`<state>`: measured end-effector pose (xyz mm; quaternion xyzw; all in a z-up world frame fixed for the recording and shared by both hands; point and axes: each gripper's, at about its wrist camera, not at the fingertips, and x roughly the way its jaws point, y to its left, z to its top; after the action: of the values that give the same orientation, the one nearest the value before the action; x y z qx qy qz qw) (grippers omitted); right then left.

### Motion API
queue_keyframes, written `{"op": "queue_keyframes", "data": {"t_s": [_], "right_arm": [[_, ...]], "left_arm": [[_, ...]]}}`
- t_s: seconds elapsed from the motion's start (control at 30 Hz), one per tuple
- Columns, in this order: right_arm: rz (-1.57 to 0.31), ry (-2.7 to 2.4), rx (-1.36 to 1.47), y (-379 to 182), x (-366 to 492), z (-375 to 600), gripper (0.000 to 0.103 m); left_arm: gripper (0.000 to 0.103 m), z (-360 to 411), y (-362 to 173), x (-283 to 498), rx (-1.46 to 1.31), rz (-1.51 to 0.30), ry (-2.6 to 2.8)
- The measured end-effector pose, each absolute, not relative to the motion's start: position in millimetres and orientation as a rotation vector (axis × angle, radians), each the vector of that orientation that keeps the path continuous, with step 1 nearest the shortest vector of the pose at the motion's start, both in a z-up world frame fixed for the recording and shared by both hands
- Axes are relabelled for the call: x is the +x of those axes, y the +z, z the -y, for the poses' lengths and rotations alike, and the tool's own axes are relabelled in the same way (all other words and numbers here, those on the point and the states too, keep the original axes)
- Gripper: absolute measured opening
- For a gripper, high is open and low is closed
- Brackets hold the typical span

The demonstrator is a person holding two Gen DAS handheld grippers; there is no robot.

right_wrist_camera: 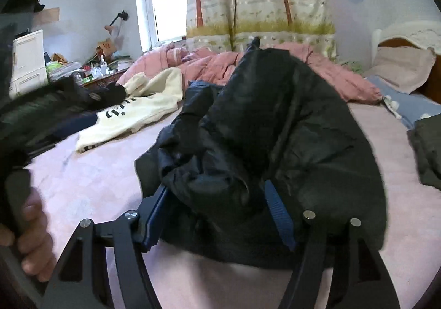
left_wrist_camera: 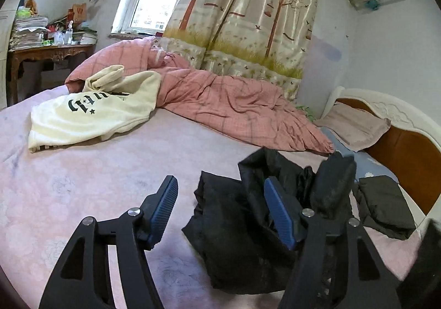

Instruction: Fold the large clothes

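- Two grippers over one black jacket (left_wrist_camera: 237,229), bunched and half-folded on the pink bedsheet (left_wrist_camera: 82,193) near the bed's front edge.
- Left gripper (left_wrist_camera: 220,212): jaws apart, nothing pinched, jacket lying past the right-hand pad.
- Right gripper (right_wrist_camera: 217,215): jaws spread wide, jacket bulk (right_wrist_camera: 261,143) heaped between and over them; no clamping visible, so judged released.
- Step in hand, by judgement: mid-fold, bundle just set down and let go.
- Next move likely calls for: finding an edge or sleeve, a firm pinch, flattening the heap before another fold.
- Already folded dark garment (left_wrist_camera: 386,207) to the right.
- Writing: gothic black lettering on cream sweatshirt (left_wrist_camera: 93,113), not readable; "W" on a box (left_wrist_camera: 80,11) by the window.
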<state>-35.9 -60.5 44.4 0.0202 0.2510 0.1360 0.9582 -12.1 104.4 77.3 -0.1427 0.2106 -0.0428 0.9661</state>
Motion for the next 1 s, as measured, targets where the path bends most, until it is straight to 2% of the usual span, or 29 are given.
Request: {"op": "queue_keyframes", "data": {"t_s": [0.03, 0.17, 0.33, 0.57, 0.63, 0.67, 0.7, 0.77, 0.8, 1.0], "right_arm": [[-0.504, 0.253, 0.036, 48, -42, 67, 0.082], [-0.461, 0.189, 0.093, 67, -61, 112, 0.083], [-0.443, -0.015, 0.140, 73, -42, 178, 0.083], [-0.592, 0.144, 0.163, 39, -6, 206, 0.080], [-0.632, 0.232, 0.204, 25, 1, 203, 0.071], [-0.641, 0.260, 0.224, 22, 2, 202, 0.070], [-0.655, 0.293, 0.246, 17, 3, 200, 0.070], [-0.660, 0.318, 0.217, 11, 3, 190, 0.070], [-0.657, 0.317, 0.187, 8, 3, 184, 0.070], [-0.633, 0.294, 0.086, 6, -1, 163, 0.070]], "left_arm": [[0.065, -102, 77, -11, -0.293, -0.427, -0.100], [0.072, -86, 84, -15, -0.276, -0.402, -0.150], [0.092, -50, 104, -12, -0.209, -0.325, -0.314], [0.092, -15, 97, 35, -0.173, -0.412, -0.417], [0.091, -10, 91, 36, -0.132, -0.392, -0.398], [0.090, -11, 89, 36, -0.123, -0.389, -0.393], [0.083, -11, 87, 39, -0.123, -0.399, -0.400], [0.044, -12, 83, 43, -0.125, -0.429, -0.412], [0.008, -13, 81, 44, -0.109, -0.437, -0.383], [0.007, -25, 74, 37, -0.134, -0.467, -0.276]]}}
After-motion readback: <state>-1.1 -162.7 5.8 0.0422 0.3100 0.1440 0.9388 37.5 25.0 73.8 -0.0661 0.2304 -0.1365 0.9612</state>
